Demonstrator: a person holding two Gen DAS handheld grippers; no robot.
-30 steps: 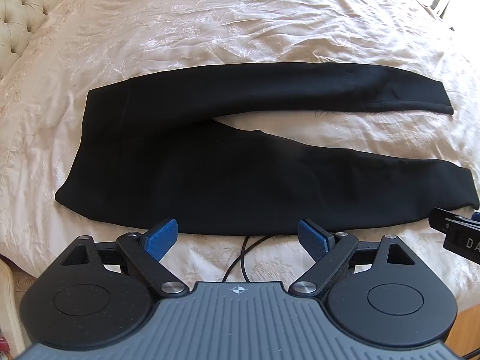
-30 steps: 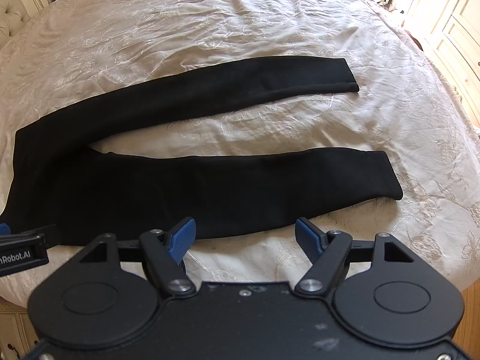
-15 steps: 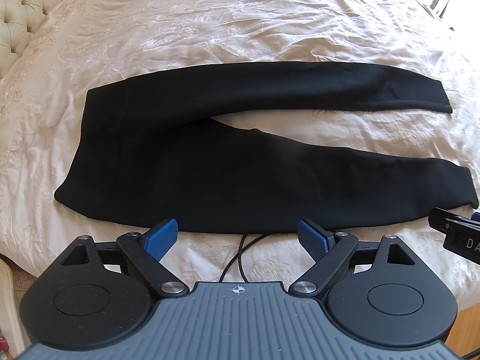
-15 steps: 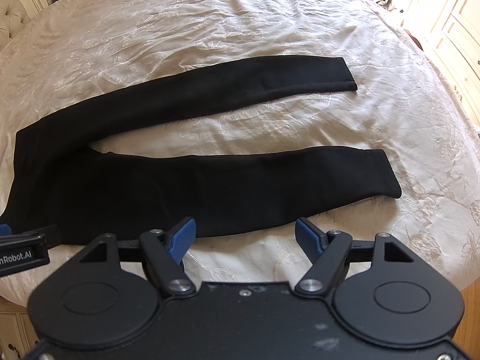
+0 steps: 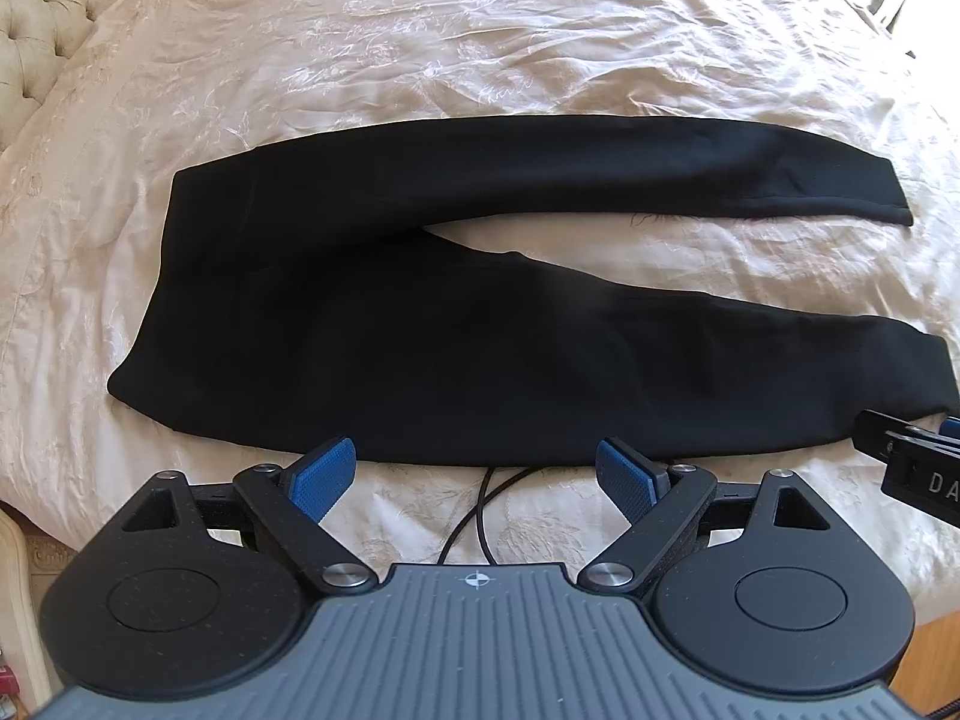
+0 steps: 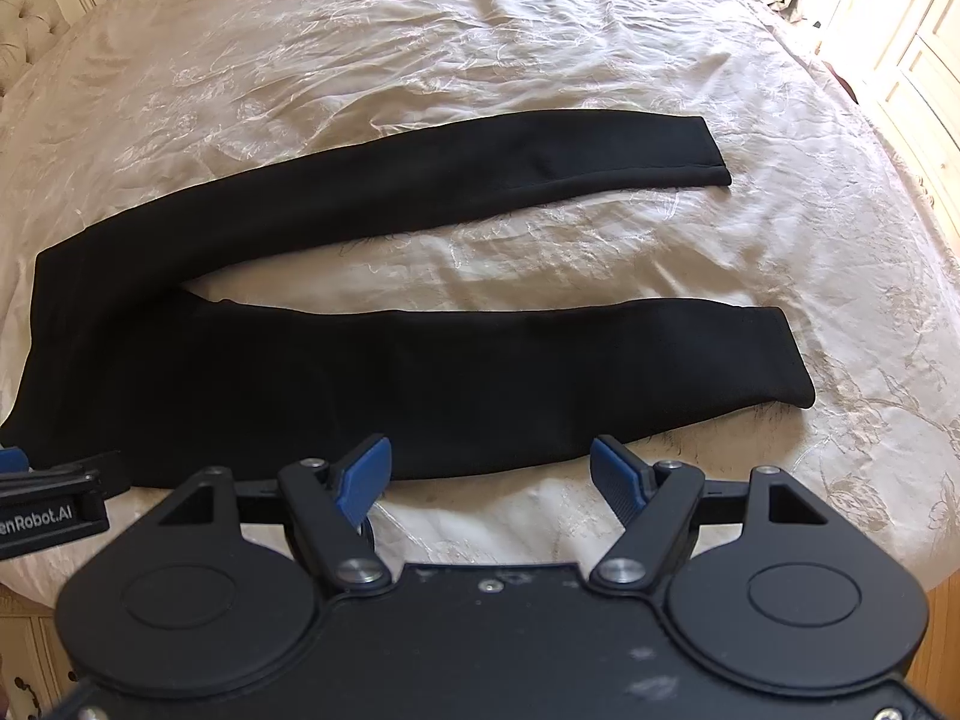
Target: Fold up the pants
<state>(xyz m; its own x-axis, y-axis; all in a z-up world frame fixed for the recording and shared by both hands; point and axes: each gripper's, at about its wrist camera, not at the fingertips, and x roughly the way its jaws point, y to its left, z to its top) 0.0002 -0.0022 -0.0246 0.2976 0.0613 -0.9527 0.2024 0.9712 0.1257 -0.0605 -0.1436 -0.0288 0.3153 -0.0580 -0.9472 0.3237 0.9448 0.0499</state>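
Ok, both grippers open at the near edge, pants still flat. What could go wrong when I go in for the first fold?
1. The bedspread is loose and wrinkled, so the fingers may pinch it along with the black pants.
2. A black cable lies right by the pants' near edge, between the left gripper fingers; it could snag.
3. The legs are splayed apart, so their cuffs may end up misaligned.

Pants (image 5: 384,360) flat on bedspread (image 5: 480,48), waist left, 2 legs splayed rightward, cable (image 5: 474,516) at near edge.

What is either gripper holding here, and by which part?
Nothing. The left gripper and the right gripper are both open, short of the near edge of the pants, which lie flat on the bed.
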